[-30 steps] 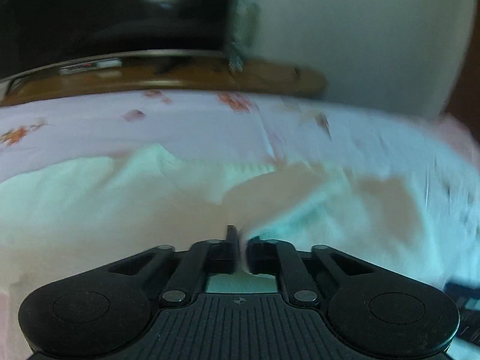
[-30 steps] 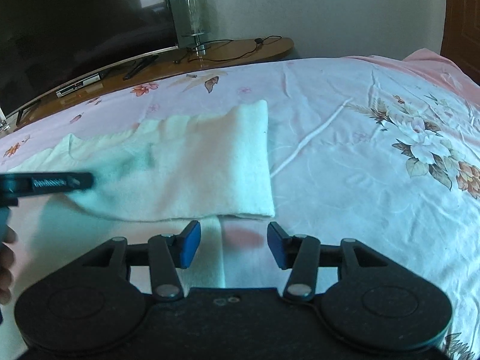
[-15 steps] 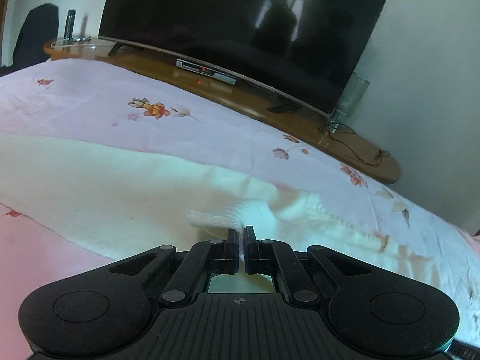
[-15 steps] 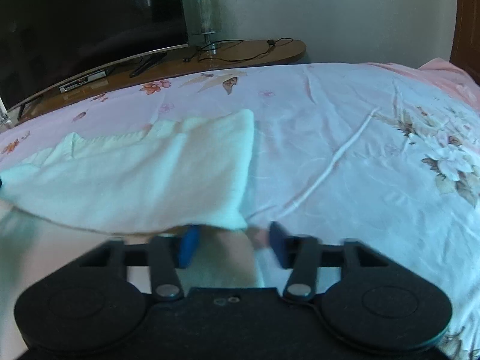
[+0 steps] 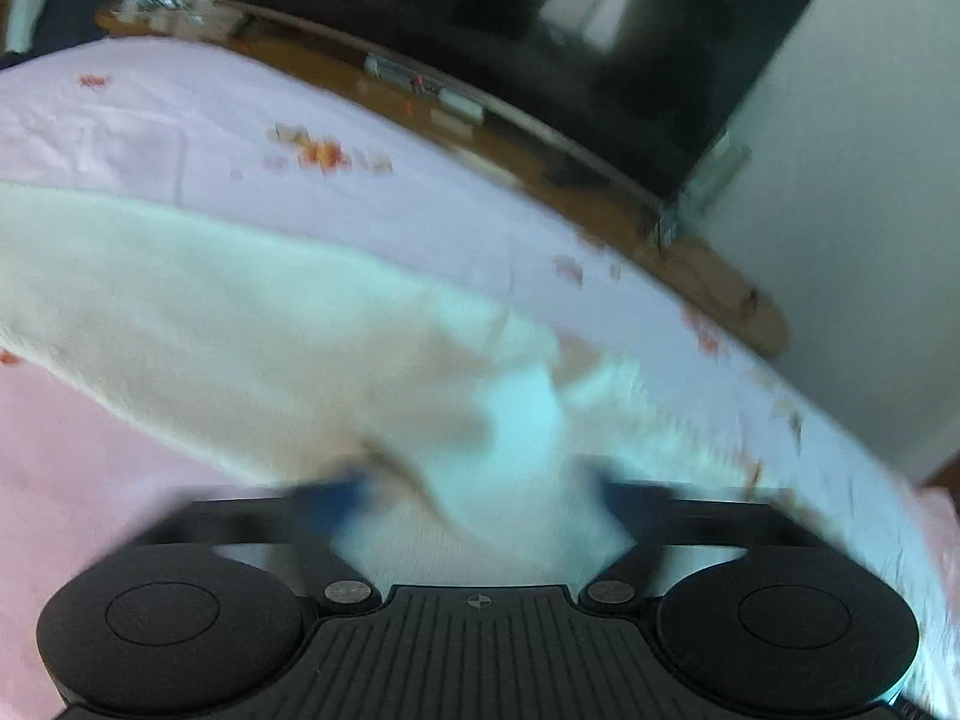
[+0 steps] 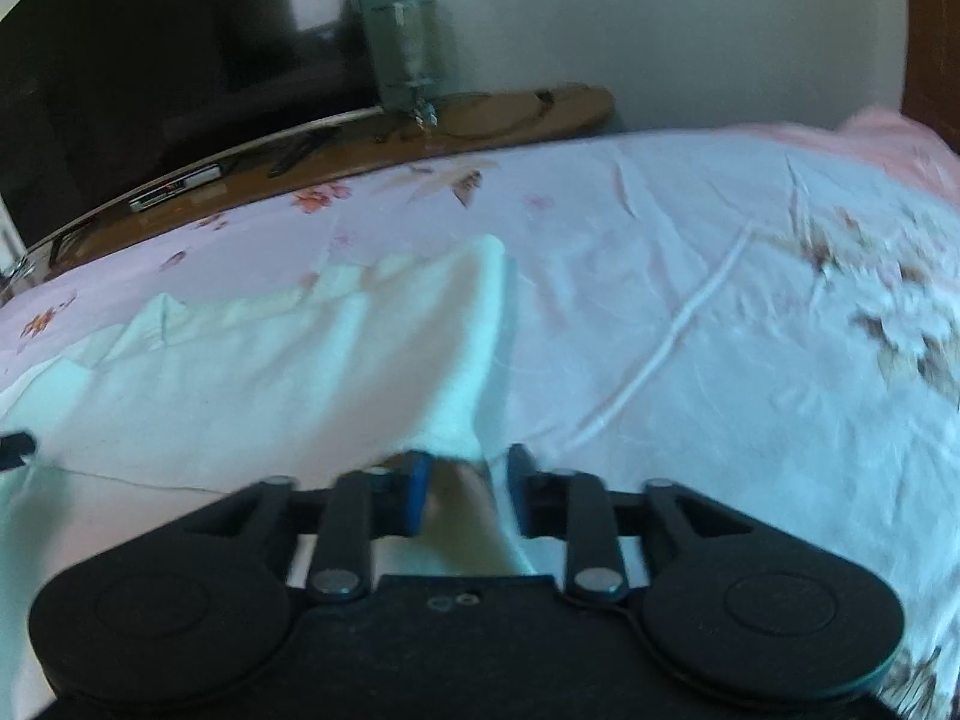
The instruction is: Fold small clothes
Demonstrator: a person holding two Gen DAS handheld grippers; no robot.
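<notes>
A small white knitted garment (image 5: 240, 324) lies spread on the floral bed sheet (image 5: 180, 138). In the blurred left wrist view, my left gripper (image 5: 480, 498) has its jaws opening wide. A raised fold of the garment sits loose between them, free of the pads. In the right wrist view, the garment (image 6: 270, 372) runs off to the left. Its near right corner stands bunched between the fingers of my right gripper (image 6: 465, 489). Those jaws are opening, with a narrow gap on either side of the cloth. A dark tip of the left gripper (image 6: 15, 450) shows at the left edge.
A wooden TV bench (image 6: 480, 120) with a large dark television (image 6: 180, 48) runs along the far side of the bed, and a glass lamp (image 6: 408, 54) stands on it. The sheet (image 6: 750, 300) spreads wide to the right of the garment, with a pink cover (image 6: 888, 132) at the far right.
The left gripper, shut on a garment fold in both earlier frames, has sprung wide and let it go. The right gripper closed in on the garment's corner and now spreads again.
</notes>
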